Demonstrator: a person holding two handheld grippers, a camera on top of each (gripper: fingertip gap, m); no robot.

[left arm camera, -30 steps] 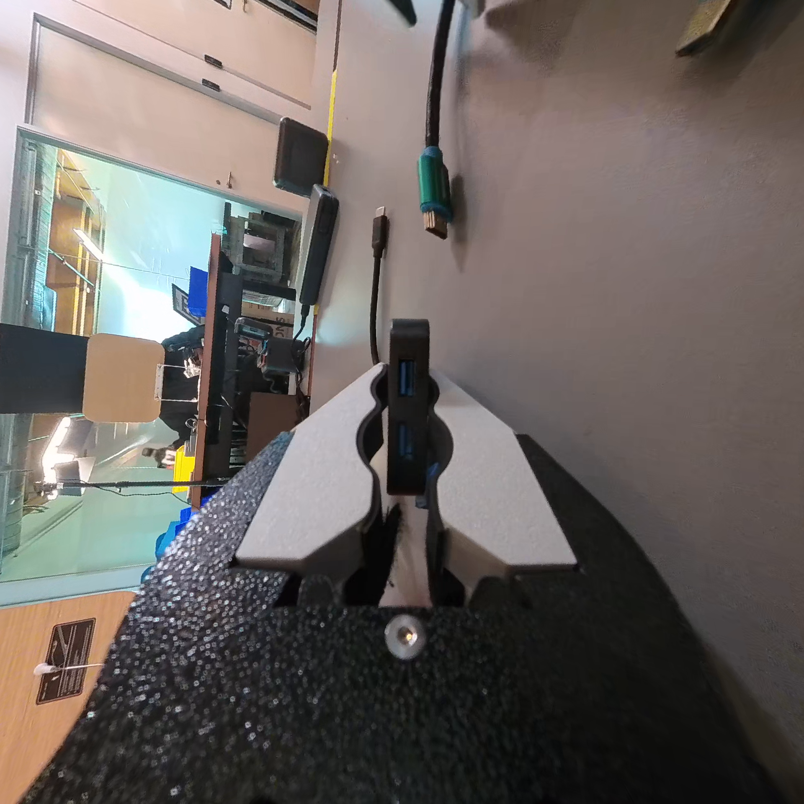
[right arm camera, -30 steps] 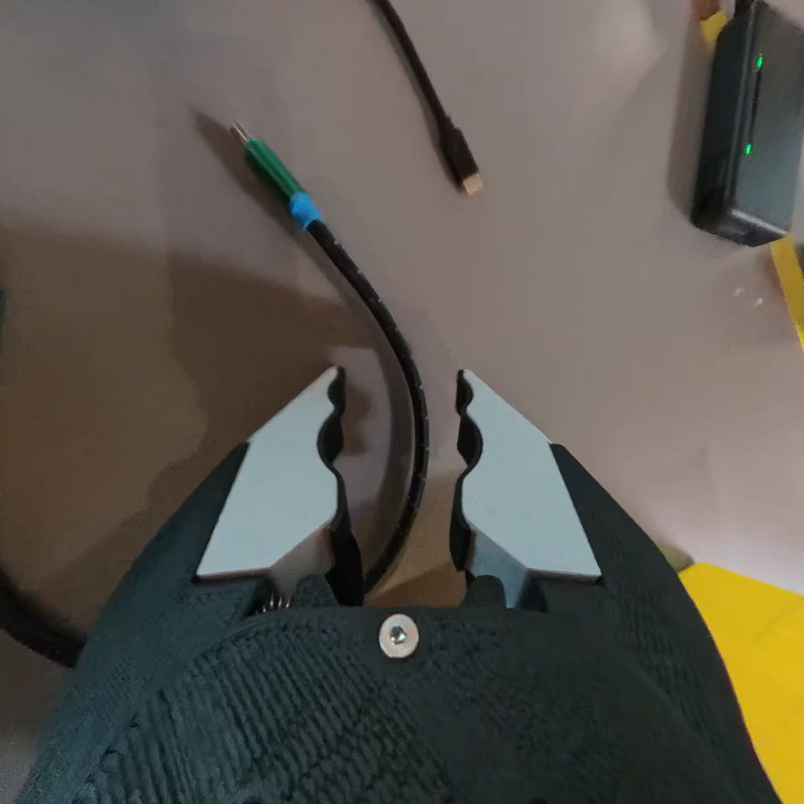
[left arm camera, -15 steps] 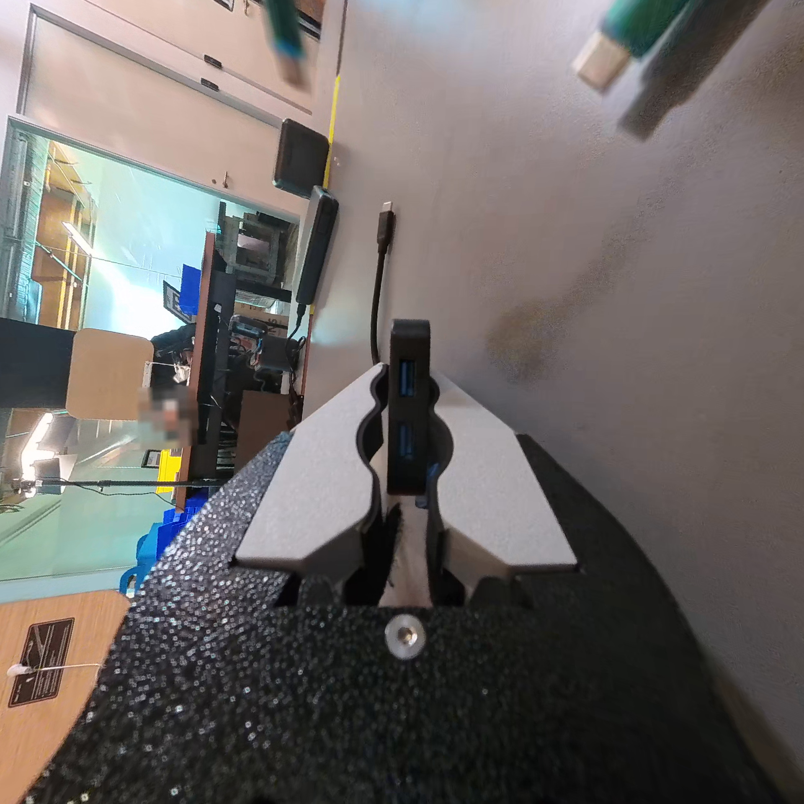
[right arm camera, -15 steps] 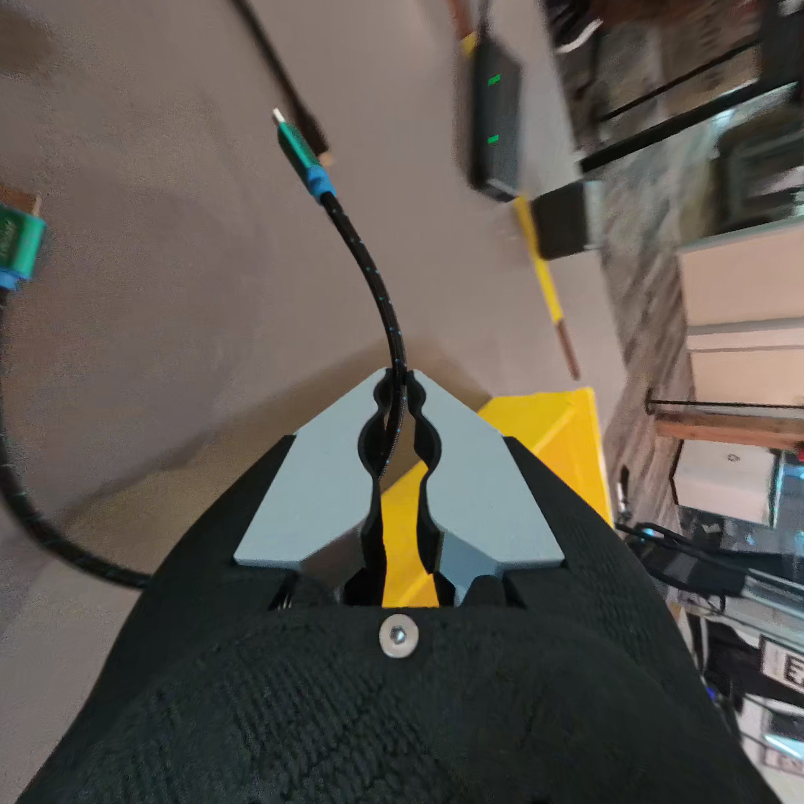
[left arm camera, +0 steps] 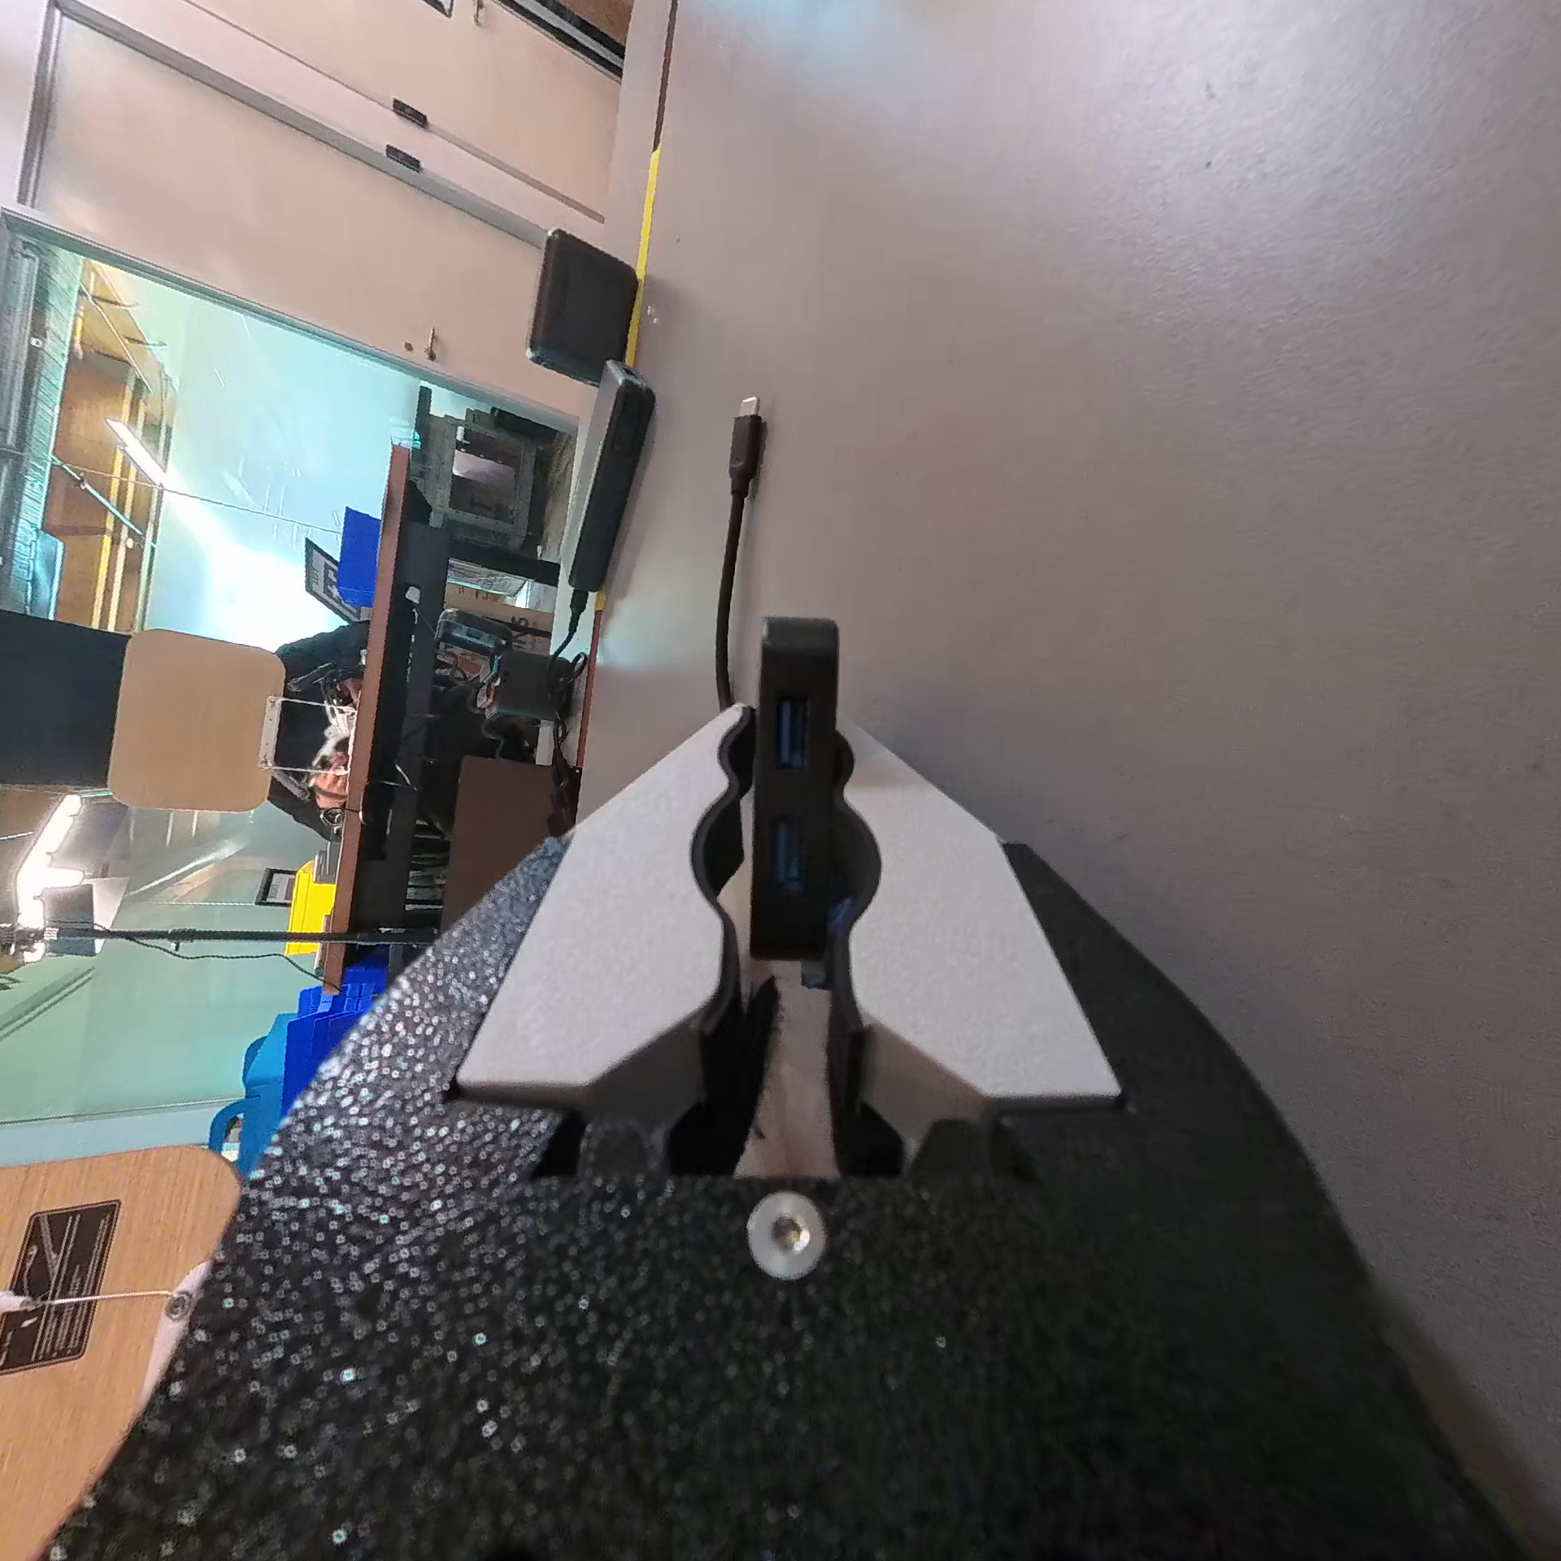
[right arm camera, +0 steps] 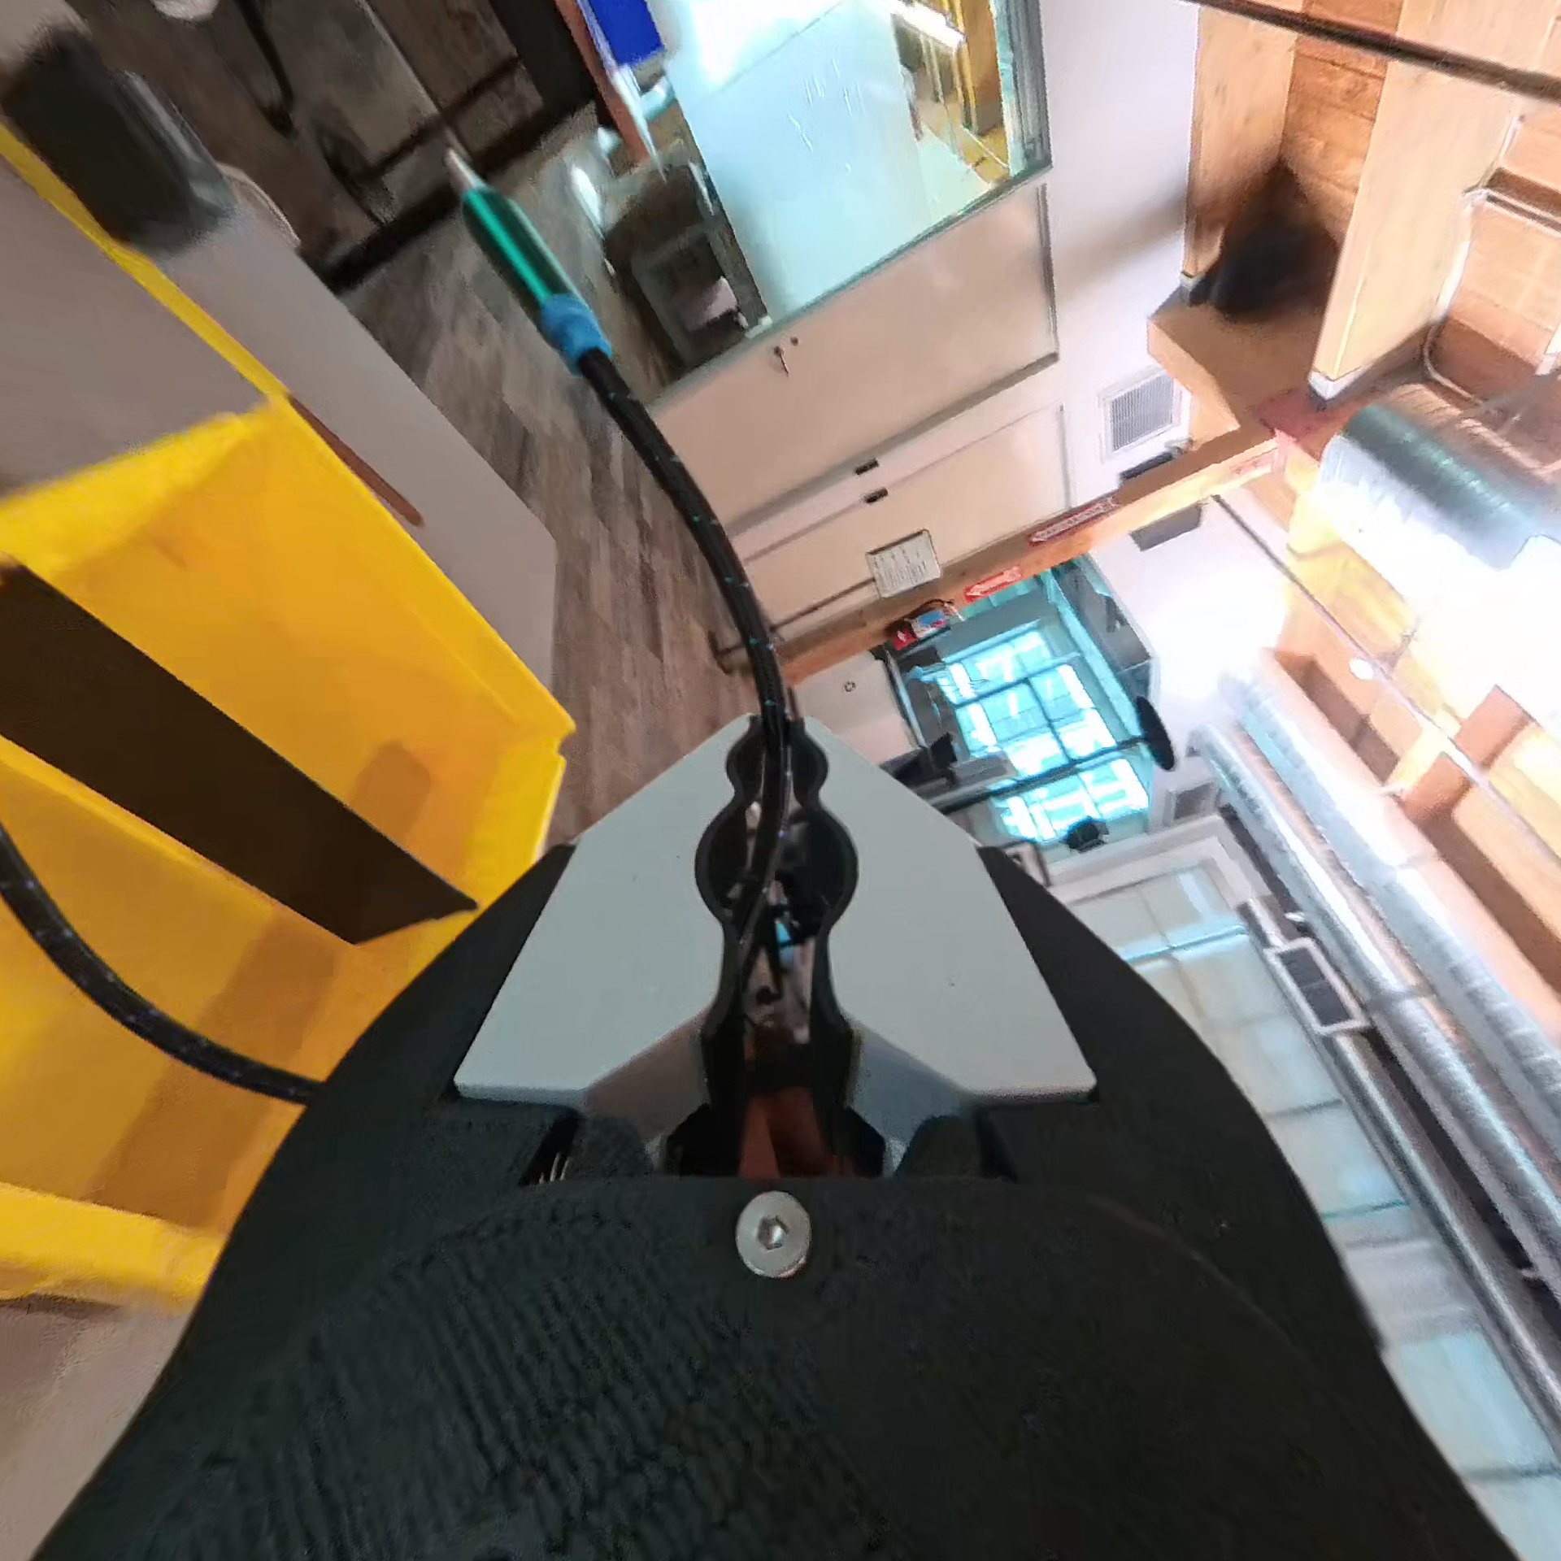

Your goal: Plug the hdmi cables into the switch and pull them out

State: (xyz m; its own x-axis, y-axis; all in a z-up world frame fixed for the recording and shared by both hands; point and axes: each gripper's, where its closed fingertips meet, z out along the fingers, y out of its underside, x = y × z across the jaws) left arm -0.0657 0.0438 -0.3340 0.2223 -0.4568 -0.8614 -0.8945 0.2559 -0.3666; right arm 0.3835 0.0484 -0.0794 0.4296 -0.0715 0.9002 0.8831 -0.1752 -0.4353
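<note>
The switch [left arm camera: 794,785], a slim black box, stands on edge between the left gripper's [left arm camera: 790,735] grey fingers [left arm camera: 625,895], which are clamped on its two flat sides. It is held that way, I judge, so that the narrow face with two blue ports looks back along the fingers and stays steady while a plug is pushed in. Its far end sticks out past the fingertips, and its own thin black lead [left arm camera: 733,541] runs on ahead of them, lying along the grey table [left arm camera: 1182,507] with a small plug at its tip.

The right gripper [right arm camera: 781,735] has its fingers together on a black braided cable [right arm camera: 718,557], pinched right at the fingertips. The grip sits well back on the cord, not on the plug, so the cable arcs up and away beyond the fingertips, and its green plug [right arm camera: 507,236] with a blue collar hangs free in the air, well apart from the fingers. That hold lifts the cable readily, but I judge it leaves the plug end loose and hard to aim at a port. The rest of the cable trails out to the left of the fingers, across a yellow bin [right arm camera: 253,676].

Neither view shows the other gripper, so how near plug and switch are cannot be told.
</note>
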